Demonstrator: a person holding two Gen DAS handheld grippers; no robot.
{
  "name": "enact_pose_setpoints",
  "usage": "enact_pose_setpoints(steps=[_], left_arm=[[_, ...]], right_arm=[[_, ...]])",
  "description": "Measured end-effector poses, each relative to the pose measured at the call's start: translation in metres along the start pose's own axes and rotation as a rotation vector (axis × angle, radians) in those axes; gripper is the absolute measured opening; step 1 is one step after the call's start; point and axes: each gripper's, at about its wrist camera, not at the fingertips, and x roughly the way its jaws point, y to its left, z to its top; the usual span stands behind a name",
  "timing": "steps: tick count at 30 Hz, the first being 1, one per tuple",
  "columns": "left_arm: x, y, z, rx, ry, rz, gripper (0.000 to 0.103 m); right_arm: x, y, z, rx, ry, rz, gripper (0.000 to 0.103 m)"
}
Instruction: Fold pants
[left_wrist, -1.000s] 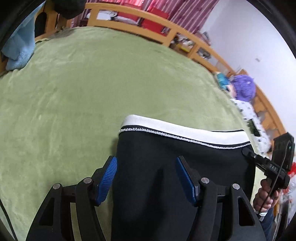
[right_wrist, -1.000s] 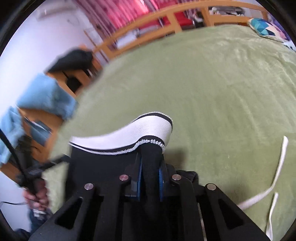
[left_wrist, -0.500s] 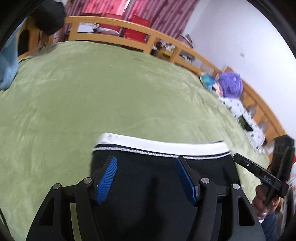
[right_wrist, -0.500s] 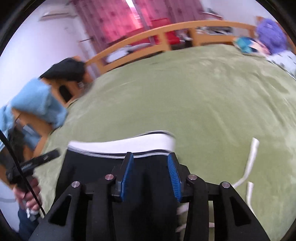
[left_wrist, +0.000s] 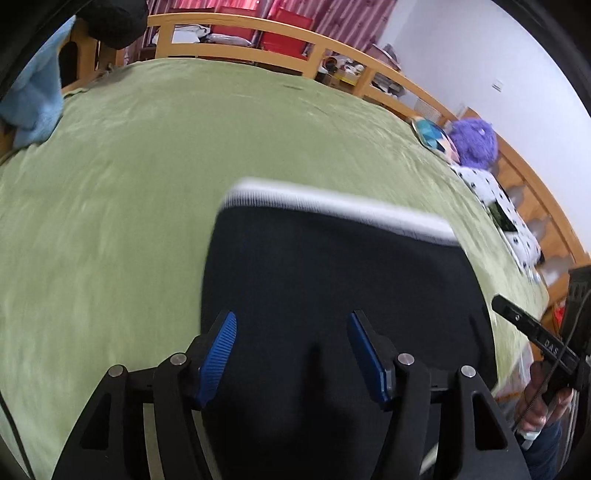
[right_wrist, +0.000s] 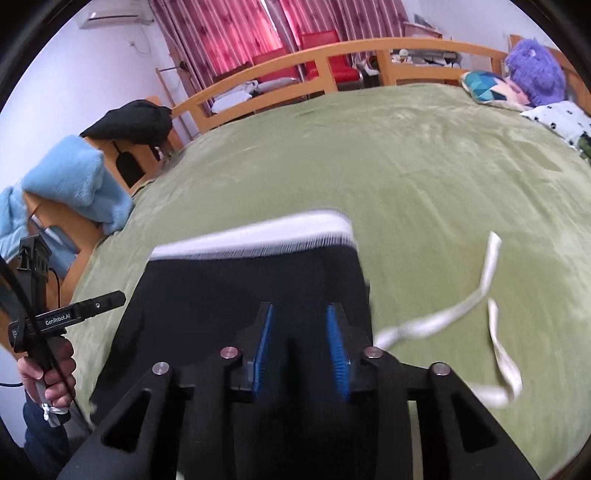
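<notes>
Black pants (left_wrist: 332, 273) with a white waistband (left_wrist: 332, 205) lie flat on the green bedcover (left_wrist: 147, 166), waistband at the far end. They also show in the right wrist view (right_wrist: 236, 295), with a white drawstring (right_wrist: 480, 295) trailing to the right. My left gripper (left_wrist: 291, 336) is open and hovers over the near part of the pants, holding nothing. My right gripper (right_wrist: 301, 332) is open over the pants' right side, jaws apart and empty.
A wooden bed rail (left_wrist: 295, 33) runs round the far side. A blue fleece (right_wrist: 70, 184) and a black garment (right_wrist: 133, 122) hang at the left. A purple plush (left_wrist: 474, 142), a patterned cushion (right_wrist: 484, 86) and spotted cloth (left_wrist: 498, 199) lie at the right.
My right gripper let go of the waistband corner and opened. The pants dropped flat on the bed. Both grippers drew back toward the near end of the pants.
</notes>
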Motion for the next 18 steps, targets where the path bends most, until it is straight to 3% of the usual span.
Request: enact_pose_setpoints(steps=[4,6,7,10,14,16,18], left_arm=[[-0.015,-0.006,-0.063,0.020,-0.001,0.030,0.061],[-0.017,-0.007,-0.082,0.054,-0.049,0.106,0.077],[-0.012,-0.002,-0.087,0.026,-0.020,0.104,0.077],[-0.017,0.018,-0.086,-0.139,0.024,0.012,0.075],[-0.044,0.009,-0.078,-0.122,-0.031,0.142,0.073],[-0.056,0.000,-0.071,-0.109,-0.043,0.165,0.073],[-0.068,-0.008,-0.066,-0.106,-0.076,0.156,0.073]], right_arm=[[-0.012,0.007,-0.055,-0.058,0.031,-0.044,0.030],[-0.009,0.004,-0.077,-0.080,0.039,-0.087,0.026],[-0.006,0.004,-0.085,-0.095,0.045,-0.106,0.026],[-0.008,0.008,-0.086,-0.097,0.076,-0.141,0.026],[-0.029,0.007,-0.079,-0.067,0.062,-0.139,0.030],[-0.037,0.005,-0.074,-0.054,0.055,-0.148,0.040],[-0.045,0.006,-0.066,-0.043,0.044,-0.147,0.040]])
